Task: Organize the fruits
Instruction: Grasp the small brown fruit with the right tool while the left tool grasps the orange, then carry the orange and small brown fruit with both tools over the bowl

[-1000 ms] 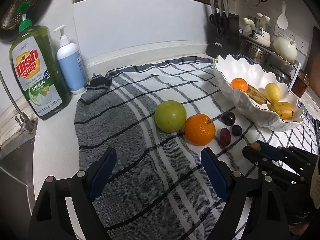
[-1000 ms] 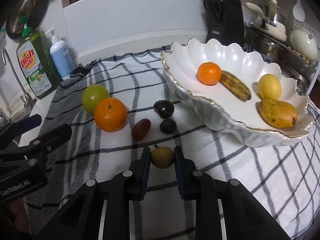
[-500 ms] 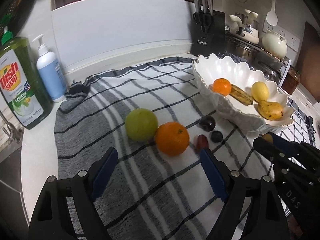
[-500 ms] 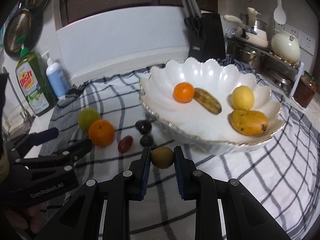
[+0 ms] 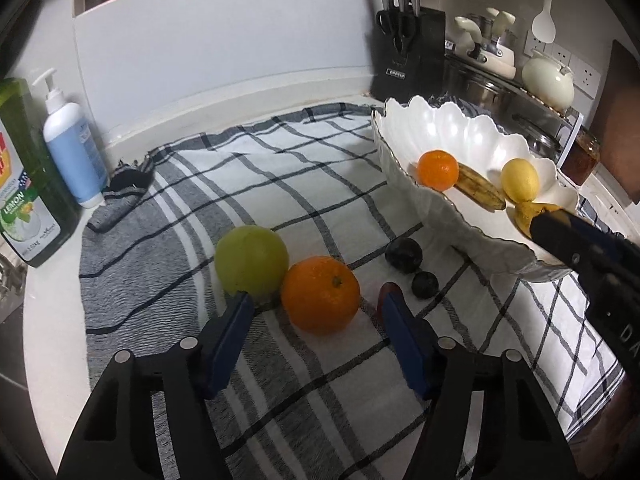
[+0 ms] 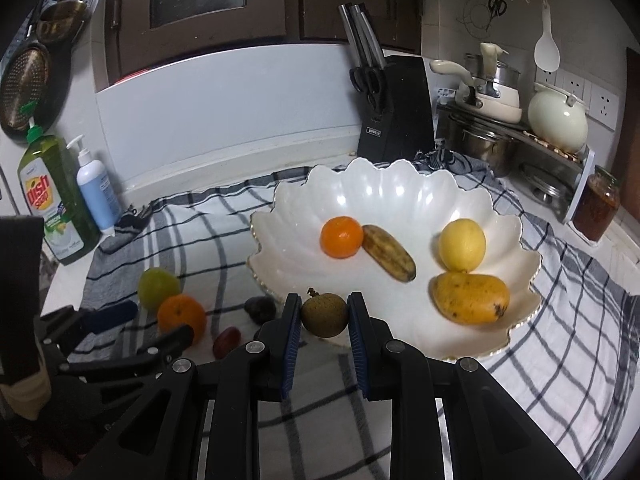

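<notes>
We are lifting the small brown fruit (image 6: 324, 315), pinched in our right gripper (image 6: 324, 320), off the checked cloth (image 5: 280, 168) to the near rim of the white bowl (image 6: 384, 184); a drop-in looks close. Our left gripper (image 5: 316, 304) has moved in on the large orange (image 5: 320, 295), and its jaws are closing around it, not yet touching. Only the right view shows the held fruit; the left view shows the orange between the blue pads (image 5: 230, 336).

I'm working in a home kitchen: a black knife block with steel handles (image 6: 394, 108) stands against the white backsplash, a green dish-soap bottle (image 6: 54, 200) waits near stacked steel pots (image 6: 486, 140), and dark wooden cupboards (image 6: 200, 0) hang above.
</notes>
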A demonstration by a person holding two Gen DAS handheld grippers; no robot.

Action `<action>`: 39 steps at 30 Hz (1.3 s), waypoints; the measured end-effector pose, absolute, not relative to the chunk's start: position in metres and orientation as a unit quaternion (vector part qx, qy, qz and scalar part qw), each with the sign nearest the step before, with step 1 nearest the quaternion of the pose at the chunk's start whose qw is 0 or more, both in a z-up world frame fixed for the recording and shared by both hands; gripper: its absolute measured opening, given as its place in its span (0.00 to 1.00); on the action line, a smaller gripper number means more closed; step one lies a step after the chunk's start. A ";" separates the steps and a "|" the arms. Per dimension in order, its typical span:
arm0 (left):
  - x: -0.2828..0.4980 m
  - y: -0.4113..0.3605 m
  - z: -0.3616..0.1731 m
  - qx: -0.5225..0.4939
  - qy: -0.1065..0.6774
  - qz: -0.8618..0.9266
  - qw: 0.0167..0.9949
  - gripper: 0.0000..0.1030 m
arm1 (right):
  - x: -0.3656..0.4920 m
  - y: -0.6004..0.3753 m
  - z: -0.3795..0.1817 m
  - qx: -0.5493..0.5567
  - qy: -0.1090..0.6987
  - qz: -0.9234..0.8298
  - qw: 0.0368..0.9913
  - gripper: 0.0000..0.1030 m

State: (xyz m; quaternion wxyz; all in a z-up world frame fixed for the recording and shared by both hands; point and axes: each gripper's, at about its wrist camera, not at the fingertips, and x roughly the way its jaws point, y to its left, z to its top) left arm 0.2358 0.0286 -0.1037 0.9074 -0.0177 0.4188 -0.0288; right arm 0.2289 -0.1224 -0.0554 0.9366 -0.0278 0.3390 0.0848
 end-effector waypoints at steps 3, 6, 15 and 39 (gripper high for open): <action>0.241 0.028 -0.108 -0.018 0.423 -0.028 0.905 0.61 | 0.233 -0.122 -0.055 -0.031 0.338 0.086 0.937 0.24; 0.246 0.027 -0.113 -0.020 0.430 -0.028 0.902 0.61 | 0.237 -0.121 -0.056 -0.032 0.338 0.089 0.937 0.24; 0.260 0.023 -0.124 -0.021 0.441 -0.026 0.897 0.58 | 0.249 -0.125 -0.063 -0.030 0.344 0.089 0.934 0.24; 0.243 0.026 -0.095 -0.026 0.415 -0.029 0.909 0.44 | 0.239 -0.131 -0.051 -0.016 0.339 0.090 0.937 0.24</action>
